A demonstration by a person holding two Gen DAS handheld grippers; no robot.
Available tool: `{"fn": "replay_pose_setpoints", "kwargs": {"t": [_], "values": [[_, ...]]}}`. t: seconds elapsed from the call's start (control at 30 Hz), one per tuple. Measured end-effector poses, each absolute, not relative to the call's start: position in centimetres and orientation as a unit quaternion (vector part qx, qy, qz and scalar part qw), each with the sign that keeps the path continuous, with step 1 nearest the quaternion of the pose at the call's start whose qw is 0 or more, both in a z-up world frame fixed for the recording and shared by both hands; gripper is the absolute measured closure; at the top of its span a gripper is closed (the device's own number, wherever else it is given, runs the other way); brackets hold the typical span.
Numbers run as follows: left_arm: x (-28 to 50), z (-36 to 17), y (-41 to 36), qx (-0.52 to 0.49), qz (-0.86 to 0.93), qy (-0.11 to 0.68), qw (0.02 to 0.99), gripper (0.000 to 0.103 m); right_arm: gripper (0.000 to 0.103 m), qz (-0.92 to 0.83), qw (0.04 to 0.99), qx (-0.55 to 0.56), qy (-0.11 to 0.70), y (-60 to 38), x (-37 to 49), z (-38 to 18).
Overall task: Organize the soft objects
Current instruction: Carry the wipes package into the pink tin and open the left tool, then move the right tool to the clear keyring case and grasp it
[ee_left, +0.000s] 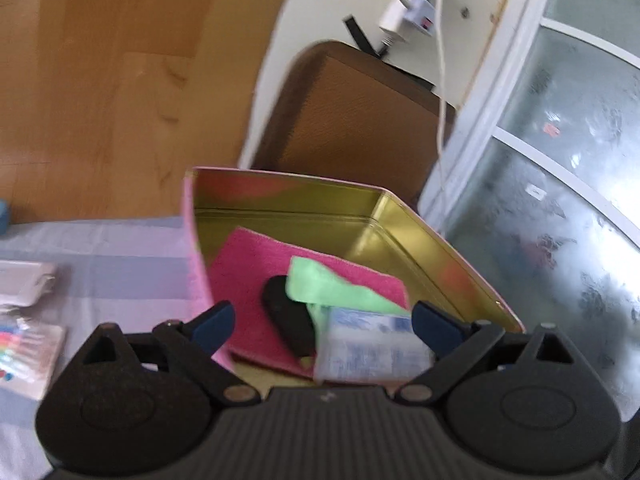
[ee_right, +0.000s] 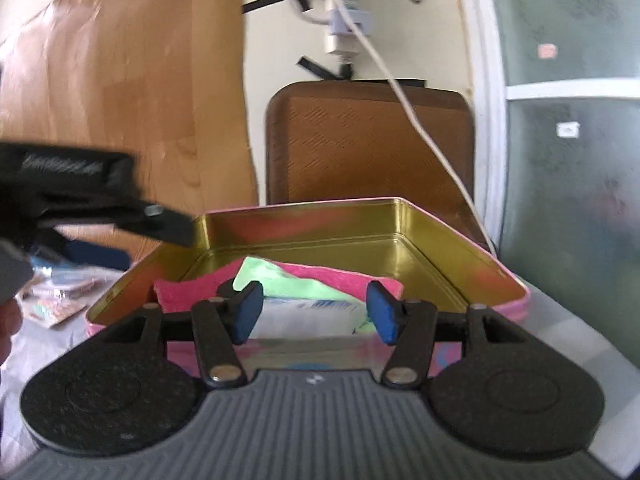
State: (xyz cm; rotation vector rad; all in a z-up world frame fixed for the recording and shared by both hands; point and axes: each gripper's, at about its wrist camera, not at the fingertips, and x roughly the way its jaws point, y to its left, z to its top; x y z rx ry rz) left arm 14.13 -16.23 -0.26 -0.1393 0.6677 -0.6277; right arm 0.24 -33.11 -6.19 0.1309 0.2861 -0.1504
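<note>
**Q:** Reading from left to right, how far does the sorting appear to have gone?

**A:** At far left, on the striped cloth (ee_left: 120, 264), small packets (ee_left: 24, 320) lie outside the box; whether they belong to the task cannot be told. The left gripper (ee_left: 322, 326) stands with its blue pads spread wide and nothing between them. Beyond it, the tin box (ee_left: 420, 236) already holds a pink towel (ee_left: 248, 272), a green cloth (ee_left: 332, 292), a dark oval object (ee_left: 286, 320) and a tissue pack (ee_left: 372, 344). As a judgement, most soft items are stowed and little remains.

**Q:** And the other tool?

**A:** The right gripper (ee_right: 316, 312) hovers at the near wall of the tin box (ee_right: 460, 248), jaws apart and empty, with the tissue pack (ee_right: 304, 316) seen between its pads but inside the box.

**Q:** Materials and shapes?

**A:** The box is thin metal, gold and glossy within, pink outside, rectangular with rounded corners. The pink towel (ee_right: 184, 292) looks nubby and flat. The green cloth (ee_right: 280, 276) is smoother and loosely folded. The pack is a pliant printed wrapper.
</note>
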Motion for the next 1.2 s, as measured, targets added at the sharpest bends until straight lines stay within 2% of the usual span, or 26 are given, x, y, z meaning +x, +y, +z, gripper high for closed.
{"fn": "replay_pose_setpoints", "kwargs": {"t": [0.27, 0.4, 0.57, 0.67, 0.87, 1.07, 1.13, 1.17, 1.2], "values": [[11.0, -1.0, -8.2, -0.073, -0.256, 0.301, 0.916, 0.004, 0.043, -0.023, 0.992, 0.070, 0.099, -30.1, -1.8, -4.5], [11.0, -2.7, -1.4, -0.051, -0.137, 0.310, 0.940, 0.003, 0.043, 0.071, 0.991, 0.047, 0.101, -25.6, -1.5, -3.1], [11.7, -5.4, 6.1, -0.047, -0.015, 0.316, 0.947, 0.001, 0.043, 0.189, 0.968, 0.029, 0.163, -19.3, 2.3, -3.5], [11.9, -5.9, 9.0, -0.128, -0.023, 0.317, 0.939, 0.002, 0.044, 0.213, 0.954, 0.040, 0.209, -16.5, 6.8, -4.3], [12.0, -5.6, 10.2, -0.166, -0.044, 0.301, 0.938, 0.002, 0.044, 0.177, 0.919, 0.178, 0.304, -15.5, 16.7, -5.4], [12.2, -5.6, 9.6, -0.153, -0.054, 0.304, 0.939, 0.002, 0.044, 0.152, 0.856, 0.310, 0.386, -15.8, 21.2, -8.7], [12.2, -5.6, 9.6, -0.154, -0.056, 0.306, 0.938, 0.002, 0.050, 0.154, 0.850, 0.322, 0.388, -15.4, 21.4, -8.8], [12.2, -5.6, 9.6, -0.156, -0.056, 0.307, 0.937, 0.002, 0.068, 0.161, 0.844, 0.323, 0.396, -15.0, 21.5, -8.8], [12.2, -5.7, 9.7, -0.157, -0.057, 0.307, 0.937, 0.002, 0.079, 0.159, 0.842, 0.321, 0.403, -14.7, 21.4, -8.8]]}}
